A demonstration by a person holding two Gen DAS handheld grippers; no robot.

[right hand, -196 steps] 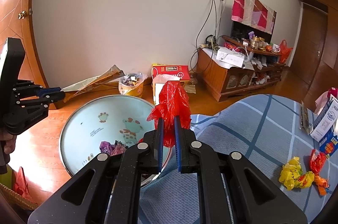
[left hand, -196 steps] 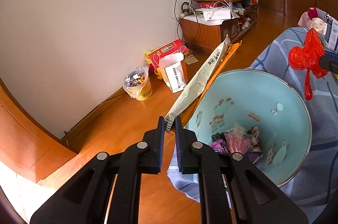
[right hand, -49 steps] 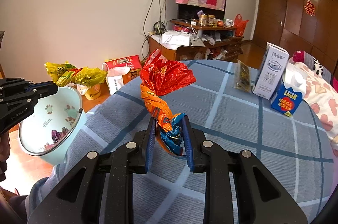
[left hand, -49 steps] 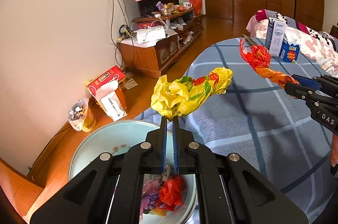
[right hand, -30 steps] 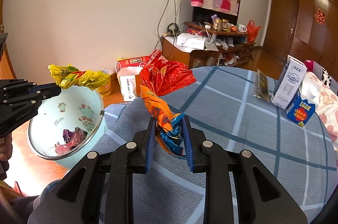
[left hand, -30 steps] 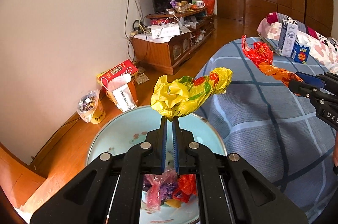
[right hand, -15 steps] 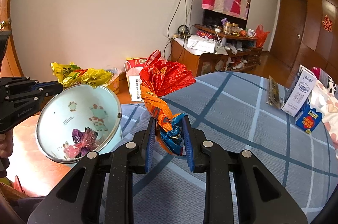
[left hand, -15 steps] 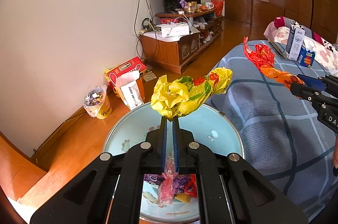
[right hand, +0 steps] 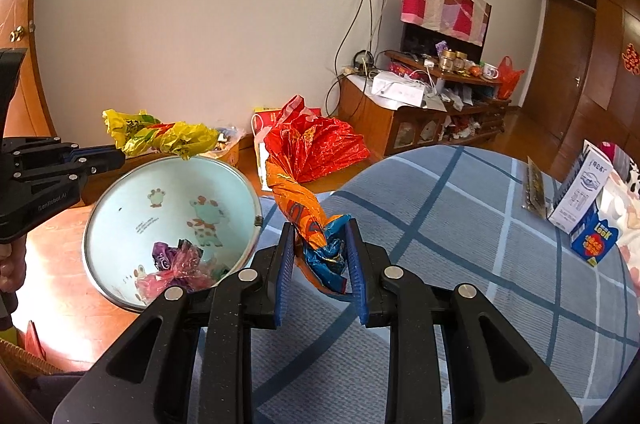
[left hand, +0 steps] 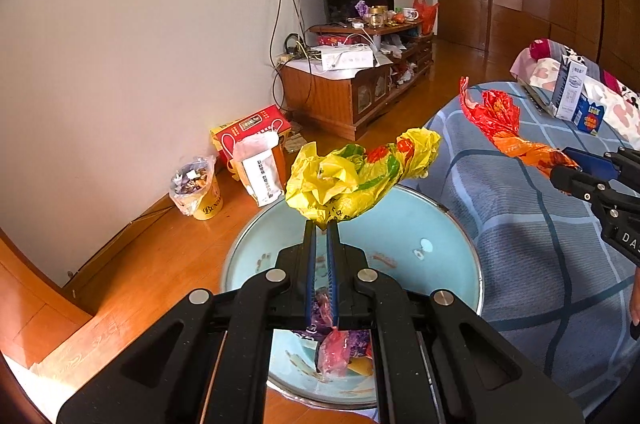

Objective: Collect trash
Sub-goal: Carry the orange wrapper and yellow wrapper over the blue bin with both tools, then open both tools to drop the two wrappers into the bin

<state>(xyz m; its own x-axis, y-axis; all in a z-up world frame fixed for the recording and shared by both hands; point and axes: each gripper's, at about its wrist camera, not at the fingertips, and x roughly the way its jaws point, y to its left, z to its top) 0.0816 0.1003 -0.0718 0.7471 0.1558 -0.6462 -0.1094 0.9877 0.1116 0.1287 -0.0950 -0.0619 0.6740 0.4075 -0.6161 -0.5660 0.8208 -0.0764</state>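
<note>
My left gripper (left hand: 321, 230) is shut on a crumpled yellow plastic bag (left hand: 352, 180) and holds it above the light blue basin (left hand: 452, 224) that serves as the trash bin. The basin holds purple, pink and red wrappers (left hand: 336, 344). My right gripper (right hand: 320, 244) is shut on a twisted red and orange plastic bag (right hand: 308, 160), held over the edge of the blue checked bed cover (right hand: 460, 264), right of the basin (right hand: 132, 180). The left gripper (right hand: 100, 156) with the yellow bag (right hand: 160, 136) shows at the left of the right wrist view.
The basin stands on the wooden floor (left hand: 152, 248) beside the bed. A small yellow bin with trash (left hand: 198, 190), a red box (left hand: 248, 124) and a white bag (left hand: 262, 168) stand by the wall. A TV cabinet (left hand: 344, 92) is farther back. Cartons (right hand: 588, 200) lie on the bed.
Both grippers have swung left with their bags held. The basin has come more fully under the left gripper and nearer to the right one.
</note>
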